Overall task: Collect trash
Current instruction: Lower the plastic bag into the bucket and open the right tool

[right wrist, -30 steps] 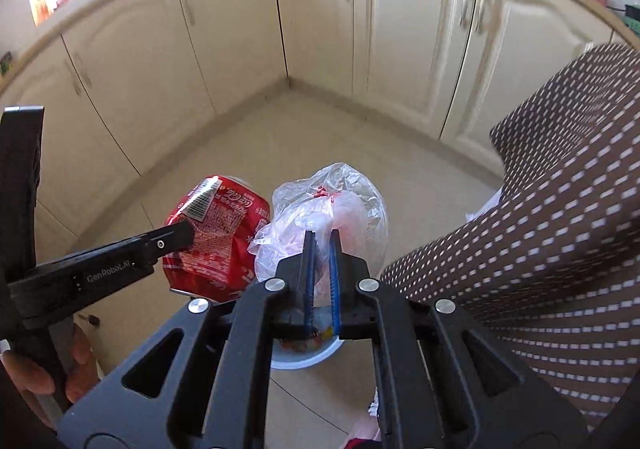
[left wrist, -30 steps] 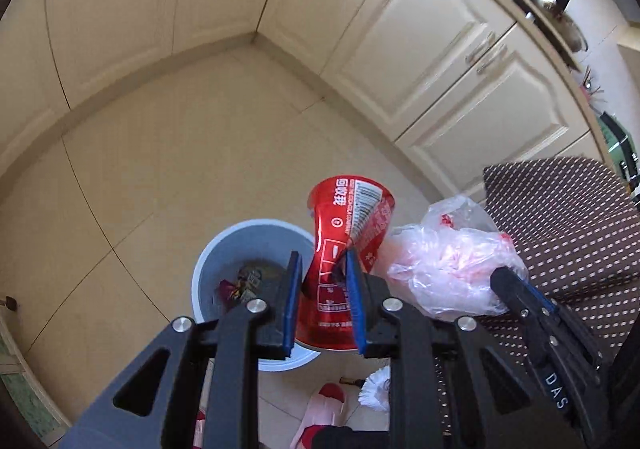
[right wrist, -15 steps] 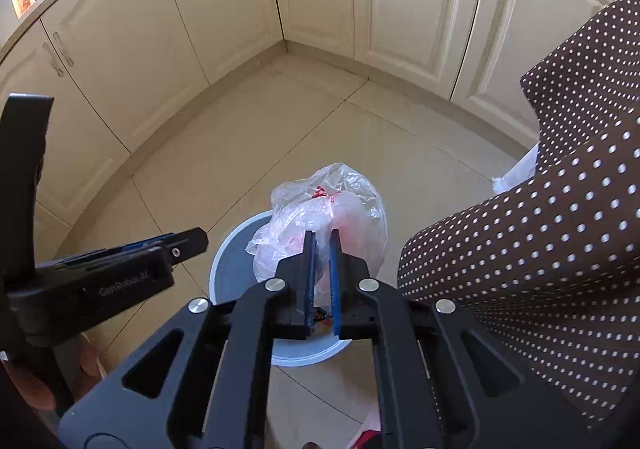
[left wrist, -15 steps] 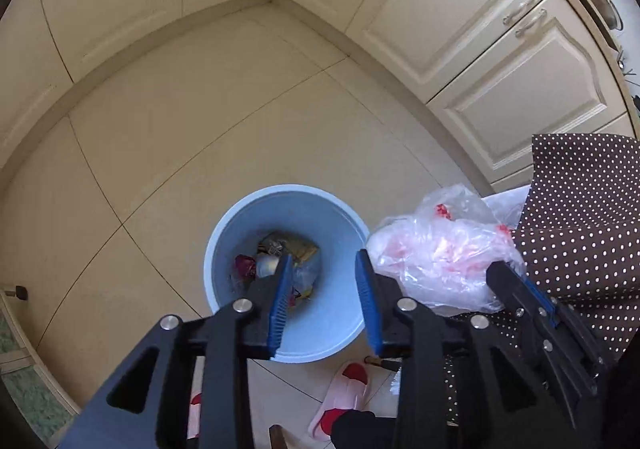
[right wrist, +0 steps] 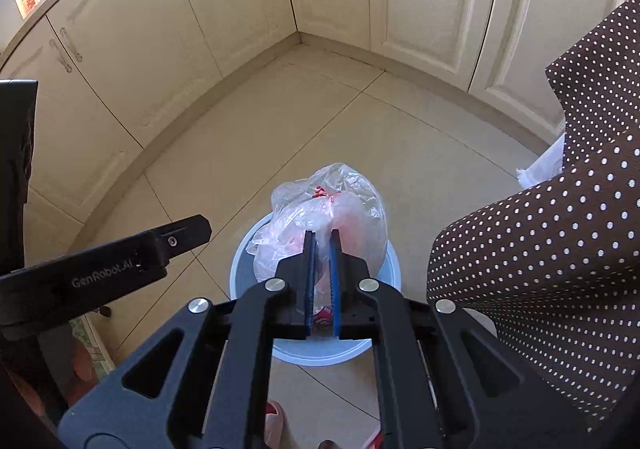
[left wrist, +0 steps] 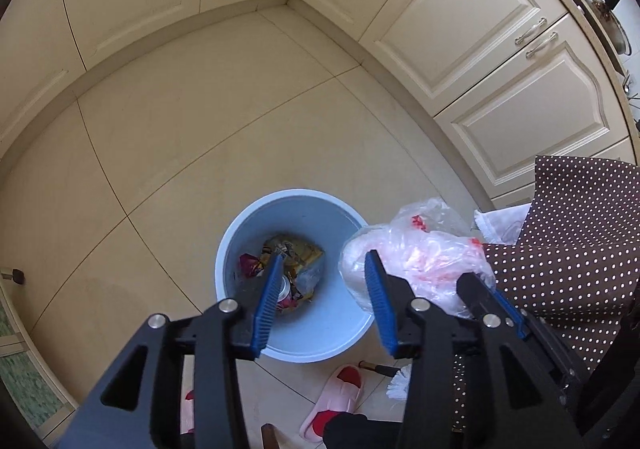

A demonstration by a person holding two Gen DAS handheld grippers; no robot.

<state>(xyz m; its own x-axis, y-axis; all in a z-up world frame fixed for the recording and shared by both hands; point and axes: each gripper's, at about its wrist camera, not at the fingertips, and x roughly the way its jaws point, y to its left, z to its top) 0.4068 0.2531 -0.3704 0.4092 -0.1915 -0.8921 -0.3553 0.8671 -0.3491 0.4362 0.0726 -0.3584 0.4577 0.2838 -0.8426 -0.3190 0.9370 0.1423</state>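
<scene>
We are over a beige tiled kitchen floor (left wrist: 208,137) hemmed in by cream cabinets (left wrist: 472,33), with a pale blue bin (left wrist: 240,233) standing below us that already holds crumpled wrappers (left wrist: 294,255). Our left gripper (left wrist: 322,295) hangs above the bin with its blue-padded jaws spread apart and nothing between them. Our right gripper (right wrist: 321,245) is pinched tight on a clear plastic bag (right wrist: 332,205) with red print, held just above the bin's right rim, beside the dotted brown cloth (right wrist: 560,233). The risk we see is that the bag, being light and billowy, could drift or cling to the pads on release and land on the rim or the floor rather than inside. The bag is a crumpled bundle, its longer axis running forward from the jaws, bulging away from us.
</scene>
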